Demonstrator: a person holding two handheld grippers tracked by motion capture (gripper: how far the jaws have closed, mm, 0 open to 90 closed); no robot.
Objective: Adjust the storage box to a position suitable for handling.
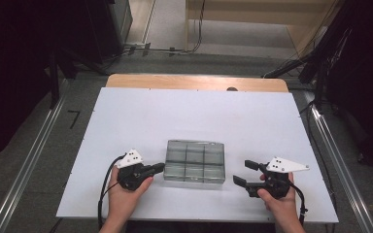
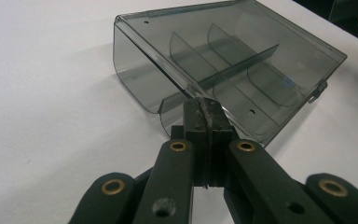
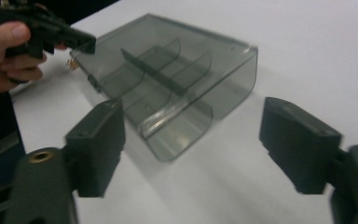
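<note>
The smoky transparent plastic compartment box [image 1: 194,160], divided by internal partitions into a grid of cells, lies flat on the white surface [image 1: 175,116], near its front edge and between the two hands. Its long axis runs left to right across the surface, so each short end faces one gripper.

The left gripper [image 1: 159,168] is at the box's left front corner. In the left gripper view its jaws stand fully together, and the tips [image 2: 204,112] sit at the front edge of the box [image 2: 223,70], where the lid lip runs along the wall. Whether a thin edge of plastic is pinched between the pads cannot be told; the closed tips touch or nearly touch that edge.

The right gripper [image 1: 245,173] is just off the box's right end, apart from it, with bare surface between. Its jaws stand wide apart with nothing between them. In the right gripper view the box [image 3: 168,84] lies ahead and slightly left of the jaw line, its near rounded corner closest.

The left gripper is the nearer. Judged from this layout, the next move depends on the right gripper travelling left along the box's long axis to reach the right end wall, while the left gripper steadies the opposite corner.
</note>
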